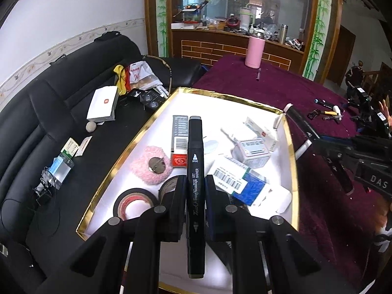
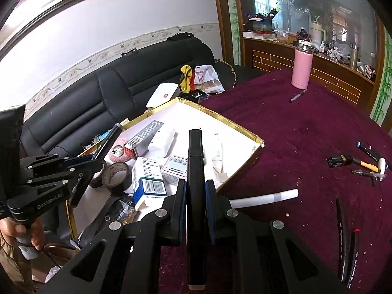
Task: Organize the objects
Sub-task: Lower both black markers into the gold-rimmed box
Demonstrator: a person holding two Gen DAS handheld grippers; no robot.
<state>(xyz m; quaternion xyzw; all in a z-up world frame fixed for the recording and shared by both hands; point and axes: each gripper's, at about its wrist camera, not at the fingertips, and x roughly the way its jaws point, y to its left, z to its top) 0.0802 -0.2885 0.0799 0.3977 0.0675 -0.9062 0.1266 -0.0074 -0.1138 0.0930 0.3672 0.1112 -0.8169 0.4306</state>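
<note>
My left gripper [image 1: 195,183] clamps a black marker [image 1: 194,161] above the box [image 1: 227,95]; my right gripper [image 2: 195,188] clamps another marker [image 2: 195,171] beside the box.

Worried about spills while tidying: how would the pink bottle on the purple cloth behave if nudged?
The pink bottle stands upright, tall and narrow, so a high push would probably tip it. Its round body would likely roll afterward. The smooth wall may be slippery in a tool.

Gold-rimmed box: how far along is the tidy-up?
Partly done. The gold-rimmed box already holds tape rolls and cartons. In hand: the left hand-held gripper and the right hand-held gripper each clamp a black marker. Left: loose pens and a white tube on the maroon cloth.
</note>
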